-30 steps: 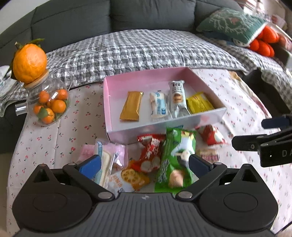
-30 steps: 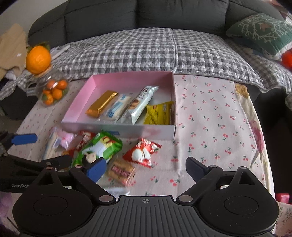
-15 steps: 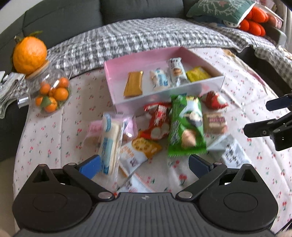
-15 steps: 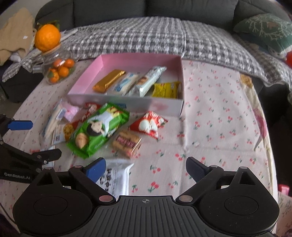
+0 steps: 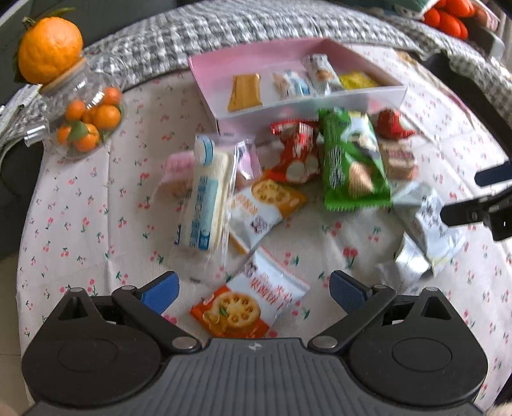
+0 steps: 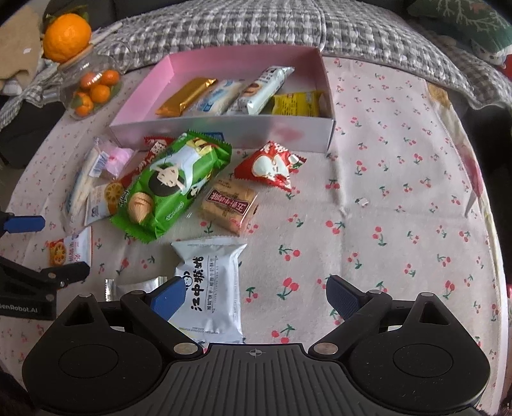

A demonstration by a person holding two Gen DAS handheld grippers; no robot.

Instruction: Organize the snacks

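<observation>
A pink box (image 6: pixel 243 56) holds several wrapped snacks, among them a gold bar (image 6: pixel 185 97) and a yellow packet (image 6: pixel 297 104). Loose snacks lie in front of it: a green pack (image 6: pixel 169 185), a red packet (image 6: pixel 270 166), a brown biscuit pack (image 6: pixel 228 204) and a white packet (image 6: pixel 211 288). My right gripper (image 6: pixel 256 296) stands open right over the white packet. My left gripper (image 5: pixel 254 289) is open above an orange-and-white cracker packet (image 5: pixel 249 304). Further off lie a long blue-white pack (image 5: pixel 206 201) and a second cracker packet (image 5: pixel 262 204).
A glass jar (image 5: pixel 86 108) of small oranges with a big orange (image 5: pixel 49 49) on top stands at the back left. A cherry-print cloth (image 6: pixel 400 192) covers the table, bare on the right. A checked sofa cover (image 6: pixel 240 22) lies behind the box.
Both grippers have pulled back toward the table's near edge and tilted down. The white packet and the near cracker packet have come into view between the fingers. Both stay open.
</observation>
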